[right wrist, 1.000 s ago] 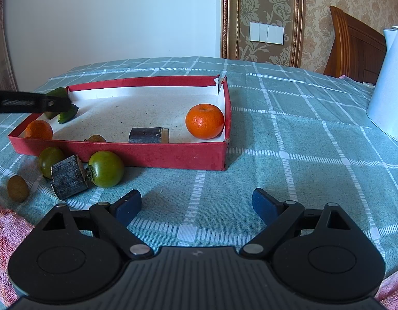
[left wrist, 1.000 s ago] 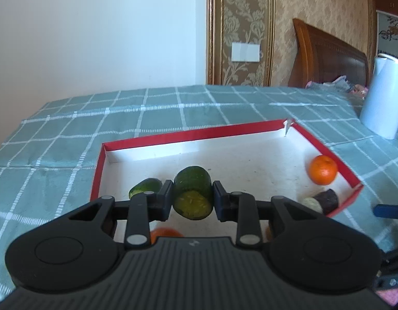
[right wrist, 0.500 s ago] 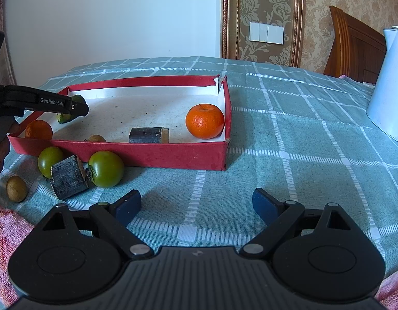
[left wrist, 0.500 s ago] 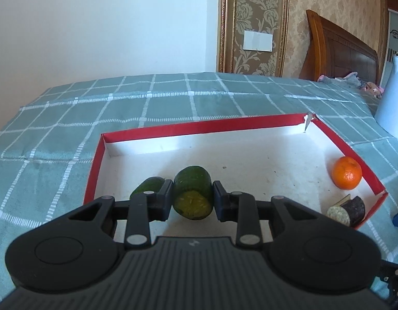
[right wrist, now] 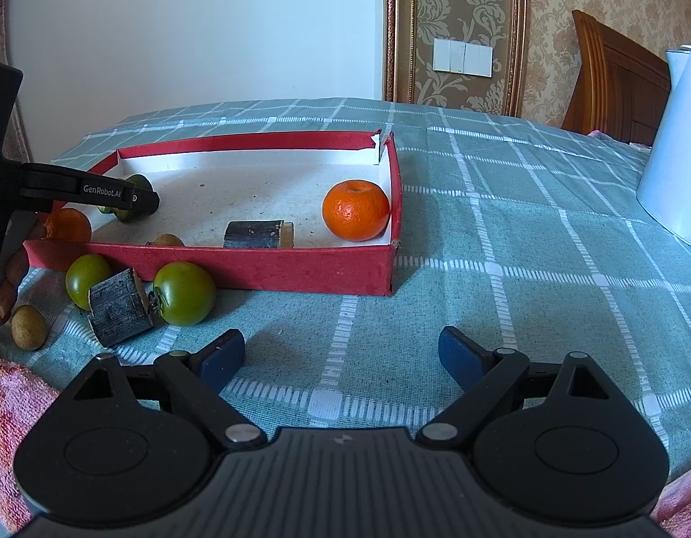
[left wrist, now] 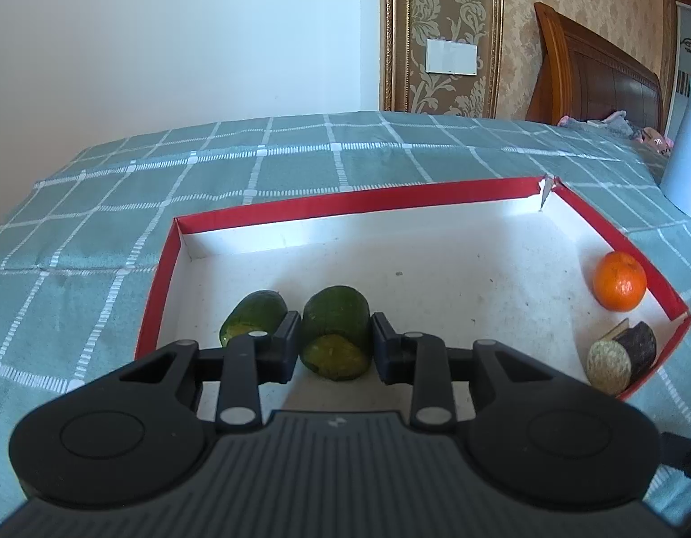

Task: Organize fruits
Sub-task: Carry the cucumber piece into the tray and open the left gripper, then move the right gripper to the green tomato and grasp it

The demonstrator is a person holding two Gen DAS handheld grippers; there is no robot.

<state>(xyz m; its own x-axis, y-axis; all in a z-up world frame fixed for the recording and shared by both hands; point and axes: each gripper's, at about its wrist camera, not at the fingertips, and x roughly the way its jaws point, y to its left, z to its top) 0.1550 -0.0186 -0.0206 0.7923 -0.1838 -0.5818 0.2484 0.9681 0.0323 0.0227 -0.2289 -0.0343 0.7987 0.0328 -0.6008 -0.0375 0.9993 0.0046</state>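
Presently, inside the red tray [left wrist: 636, 264], near its left wall: 1 green cut fruit piece [left wrist: 336, 331], sitting between the fingers of the left gripper [left wrist: 334, 349]. The jaws stand narrowly parted, pads right at the piece's sides; whether they press it or have slackened cannot be told. The piece appears to be low over or on the tray floor, cut face toward the camera.

Just left of it, lying on the tray floor: 1 second green cut piece [left wrist: 254, 316], touching or nearly touching the left finger.

Tray, right front corner: 1 orange [left wrist: 619, 281] close to the right wall; 1 dark sugarcane segment [left wrist: 621, 357] lying on its side nearer the front wall.

Right wrist view adds, along the tray's front wall: 1 small brown fruit [right wrist: 166, 240], and at the front left corner 1 further orange fruit [right wrist: 67, 224], partly hidden by the left gripper.

On the checked tablecloth [right wrist: 524, 224], outside the tray's front wall: 2 green tomatoes [right wrist: 184, 293] [right wrist: 86, 274], 1 loose sugarcane chunk [right wrist: 117, 307] between them, 1 brown round fruit [right wrist: 28, 327] toward the cloth's left edge.

Right gripper [right wrist: 341, 354]: fingers spread wide, holding nothing, over bare cloth in front of the tray.

Far right edge of the table: 1 white kettle [right wrist: 675, 148].
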